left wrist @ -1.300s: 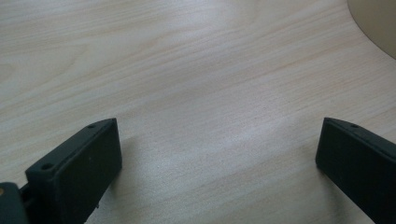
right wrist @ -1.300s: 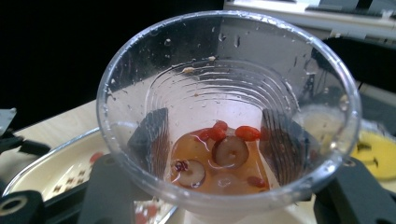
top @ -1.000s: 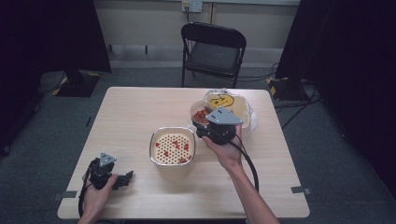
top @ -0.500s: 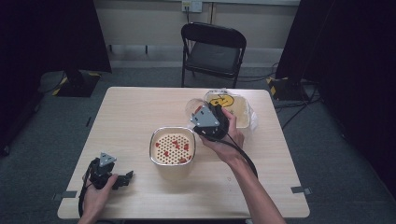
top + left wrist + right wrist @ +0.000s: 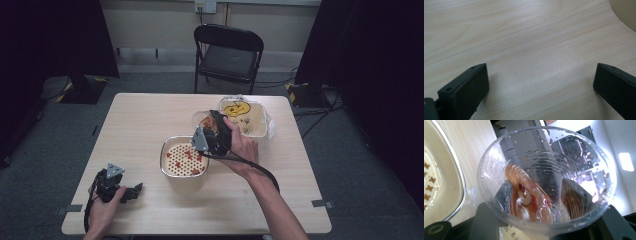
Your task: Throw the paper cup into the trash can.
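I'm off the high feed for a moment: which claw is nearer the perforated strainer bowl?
Right. The right claw, clamping a clear plastic cup, sits at the strainer bowl's far right rim. The left claw, open, rests on the table well off toward the near left corner.

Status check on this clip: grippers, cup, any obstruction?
Right hand-held gripper shut on clear cup, tipped beside strainer pot. Left hand-held gripper open, low over table. Nothing in the way.

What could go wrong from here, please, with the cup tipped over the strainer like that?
1. The clear cup, clamped in the right tongs, is thin plastic; a hard squeeze may buckle it.
2. The wet shrimp sits at the cup's bottom and may drop out suddenly, missing the strainer and landing on the table.
3. The left tongs rest apart, so nothing steadies the strainer.
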The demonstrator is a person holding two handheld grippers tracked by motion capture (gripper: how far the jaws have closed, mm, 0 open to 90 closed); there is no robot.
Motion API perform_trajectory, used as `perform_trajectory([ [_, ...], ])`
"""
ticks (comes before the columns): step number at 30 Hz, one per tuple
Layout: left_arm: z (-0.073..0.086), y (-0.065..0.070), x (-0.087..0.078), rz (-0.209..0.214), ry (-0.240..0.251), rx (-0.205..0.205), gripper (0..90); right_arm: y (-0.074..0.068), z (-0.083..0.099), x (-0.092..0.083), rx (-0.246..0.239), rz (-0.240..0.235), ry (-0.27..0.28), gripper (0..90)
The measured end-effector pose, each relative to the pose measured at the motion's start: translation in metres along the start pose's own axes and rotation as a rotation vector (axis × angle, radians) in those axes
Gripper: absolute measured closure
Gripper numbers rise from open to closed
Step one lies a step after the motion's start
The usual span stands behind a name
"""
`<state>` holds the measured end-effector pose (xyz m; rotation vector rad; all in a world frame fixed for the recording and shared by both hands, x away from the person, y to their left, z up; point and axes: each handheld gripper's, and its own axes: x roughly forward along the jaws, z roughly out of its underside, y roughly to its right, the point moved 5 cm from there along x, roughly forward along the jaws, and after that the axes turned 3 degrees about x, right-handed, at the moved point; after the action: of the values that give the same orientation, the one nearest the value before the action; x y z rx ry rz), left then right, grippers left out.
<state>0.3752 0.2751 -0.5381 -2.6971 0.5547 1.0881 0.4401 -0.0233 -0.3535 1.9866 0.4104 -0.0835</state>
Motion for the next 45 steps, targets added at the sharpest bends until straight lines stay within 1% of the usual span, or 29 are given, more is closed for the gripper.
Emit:
perform_trajectory([
  [2,0.0,0.0,0.0,0.0,0.0,0.0,0.0,-0.004,-0.001,0.0,-0.064,0.024,-0.008,46.7],
  [4,0.0,0.0,0.0,0.0,0.0,0.0,0.0,-0.008,-0.002,-0.001,-0.114,0.037,-0.011,46.8],
  [7,0.0,0.0,0.0,0.0,0.0,0.0,0.0,-0.011,-0.003,-0.001,-0.16,0.049,-0.011,47.0],
  [8,0.0,0.0,0.0,0.0,0.0,0.0,0.0,-0.011,-0.003,-0.001,-0.16,0.049,-0.011,47.0],
  [9,0.0,0.0,0.0,0.0,0.0,0.0,0.0,-0.012,-0.003,-0.001,-0.201,0.064,-0.015,47.1],
  [13,0.0,0.0,0.0,0.0,0.0,0.0,0.0,-0.015,-0.004,-0.003,-0.278,0.099,-0.03,47.1],
  [20,0.0,0.0,0.0,0.0,0.0,0.0,0.0,-0.021,-0.009,-0.008,-0.383,0.12,-0.037,47.9],
  [27,0.0,0.0,0.0,0.0,0.0,0.001,0.0,-0.027,-0.012,-0.006,-0.521,0.157,-0.048,48.4],
  [29,0.0,0.0,0.0,0.0,0.0,0.0,0.0,-0.029,-0.012,-0.006,-0.572,0.176,-0.05,48.6],
  [31,0.0,0.0,0.0,0.0,0.0,0.0,0.0,-0.03,-0.013,-0.006,-0.606,0.193,-0.049,48.7],
  [32,0.0,-0.001,0.0,-0.001,-0.003,0.008,0.0,-0.03,-0.013,-0.006,-0.619,0.2,-0.047,48.8],
  [33,0.0,-0.001,0.0,-0.002,-0.003,0.008,0.0,-0.03,-0.014,-0.006,-0.652,0.219,-0.045,49.0],
  [34,0.0,-0.001,0.0,-0.002,-0.003,0.008,0.0,-0.03,-0.013,-0.007,-0.673,0.235,-0.05,49.1],
  [35,0.0,-0.001,0.0,-0.002,-0.003,0.008,0.0,-0.03,-0.013,-0.008,-0.679,0.242,-0.055,49.1],
  [37,0.0,-0.001,0.0,-0.002,-0.003,0.009,0.0,-0.03,-0.014,-0.009,-0.739,0.274,-0.058,49.3],
  [38,0.0,-0.001,0.0,-0.002,-0.003,0.008,0.0,-0.03,-0.014,-0.009,-0.753,0.277,-0.062,49.3],
  [40,0.0,-0.001,0.0,-0.002,-0.003,0.008,0.0,-0.03,-0.014,-0.009,-0.802,0.306,-0.064,49.6],
  [42,0.0,-0.001,0.0,-0.002,-0.003,0.008,0.0,-0.031,-0.014,-0.009,-0.836,0.321,-0.06,49.6],
  [43,0.0,-0.001,0.0,-0.002,-0.003,0.008,0.0,-0.031,-0.015,-0.01,-0.877,0.335,-0.054,49.7],
  [45,0.0,-0.001,0.0,-0.002,-0.003,0.008,0.0,-0.034,-0.015,-0.01,-0.922,0.347,-0.058,49.7],
])
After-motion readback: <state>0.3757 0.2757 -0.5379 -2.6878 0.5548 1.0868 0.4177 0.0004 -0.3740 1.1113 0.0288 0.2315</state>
